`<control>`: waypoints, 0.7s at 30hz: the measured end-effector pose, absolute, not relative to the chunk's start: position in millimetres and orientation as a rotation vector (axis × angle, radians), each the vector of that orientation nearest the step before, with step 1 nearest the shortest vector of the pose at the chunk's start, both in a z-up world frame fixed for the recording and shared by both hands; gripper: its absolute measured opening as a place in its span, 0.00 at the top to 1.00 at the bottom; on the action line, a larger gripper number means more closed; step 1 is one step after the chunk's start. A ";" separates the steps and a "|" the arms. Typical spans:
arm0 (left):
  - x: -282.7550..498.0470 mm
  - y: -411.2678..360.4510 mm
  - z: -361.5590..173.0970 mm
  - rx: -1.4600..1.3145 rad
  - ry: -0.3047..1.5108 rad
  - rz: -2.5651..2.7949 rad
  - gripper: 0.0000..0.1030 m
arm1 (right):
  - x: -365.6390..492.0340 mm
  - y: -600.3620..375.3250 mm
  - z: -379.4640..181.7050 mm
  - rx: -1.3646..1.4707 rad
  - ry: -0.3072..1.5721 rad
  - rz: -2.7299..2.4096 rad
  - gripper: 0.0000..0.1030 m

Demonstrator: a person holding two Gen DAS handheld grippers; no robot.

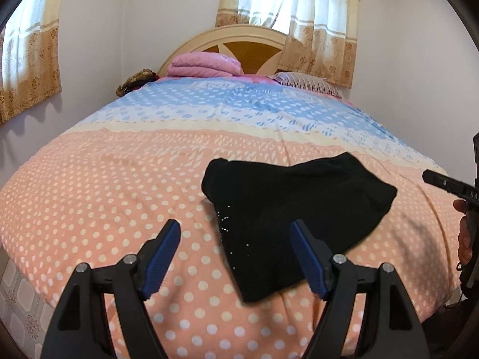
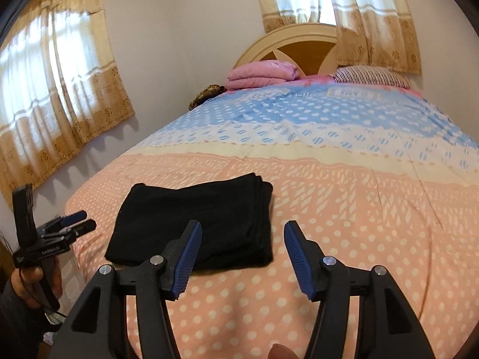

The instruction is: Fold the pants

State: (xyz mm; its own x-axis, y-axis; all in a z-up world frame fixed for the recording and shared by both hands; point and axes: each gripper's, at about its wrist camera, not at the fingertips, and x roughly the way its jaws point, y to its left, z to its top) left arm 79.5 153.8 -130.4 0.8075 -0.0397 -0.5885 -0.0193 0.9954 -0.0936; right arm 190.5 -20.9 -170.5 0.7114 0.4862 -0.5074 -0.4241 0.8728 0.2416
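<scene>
Black pants (image 1: pixel 287 209) lie folded into a compact stack on the peach polka-dot bedspread (image 1: pixel 104 197), near the foot of the bed. In the right wrist view the same pants (image 2: pixel 194 221) show as a neat rectangle with layered edges on the right. My left gripper (image 1: pixel 236 227) hovers above the bed just short of the pants, jaws open and empty. My right gripper (image 2: pixel 242 230) is also open with nothing between its blue pads, held above the pants' near right corner. The left gripper (image 2: pixel 80 220) appears at the left edge, held by a hand.
A folded pink blanket (image 1: pixel 203 64) and a striped pillow (image 1: pixel 305 82) lie by the headboard (image 1: pixel 239 42). Curtained windows are behind and on the left wall. Tiled floor (image 1: pixel 18 299) shows past the bed's left edge. The other handheld gripper (image 1: pixel 449 185) pokes in at the right.
</scene>
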 end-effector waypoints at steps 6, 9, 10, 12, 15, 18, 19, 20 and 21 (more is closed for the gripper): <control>55.2 151.5 -108.2 -0.100 0.551 -0.012 0.00 | 162.4 -18.3 -150.7 0.107 0.548 0.508 0.42; 48.5 148.6 -99.8 -0.107 0.524 -0.023 0.00 | 141.4 -16.8 -138.1 0.088 0.509 0.502 0.40; 46.8 146.4 -97.9 -0.107 0.517 -0.027 0.00 | 135.3 -16.5 -135.3 0.082 0.499 0.503 0.39; 44.4 143.0 -94.9 -0.110 0.510 -0.037 0.00 | 121.6 -15.7 -129.7 0.066 0.476 0.502 0.35; 41.7 137.6 -91.2 -0.112 0.499 -0.047 0.00 | 105.4 -15.7 -124.6 0.043 0.448 0.495 0.35; 38.6 133.6 -87.3 -0.112 0.487 -0.052 0.00 | 87.0 -14.5 -121.6 0.009 0.423 0.487 0.34; 37.2 132.4 -86.4 -0.113 0.482 -0.054 0.00 | 82.9 -14.5 -121.2 0.003 0.420 0.487 0.34; 36.7 131.8 -85.2 -0.115 0.479 -0.056 0.00 | 78.5 -14.7 -121.2 -0.004 0.416 0.486 0.33; 35.4 130.7 -84.3 -0.117 0.477 -0.056 0.00 | 74.9 -15.2 -121.4 -0.008 0.415 0.486 0.33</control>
State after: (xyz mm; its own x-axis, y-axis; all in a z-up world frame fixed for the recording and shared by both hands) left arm 35.4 130.7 -84.3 0.8871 -0.0806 -0.4545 0.0261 0.9918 -0.1250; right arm 74.9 -15.2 -121.4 0.8028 0.4517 -0.3892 -0.4548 0.8860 0.0901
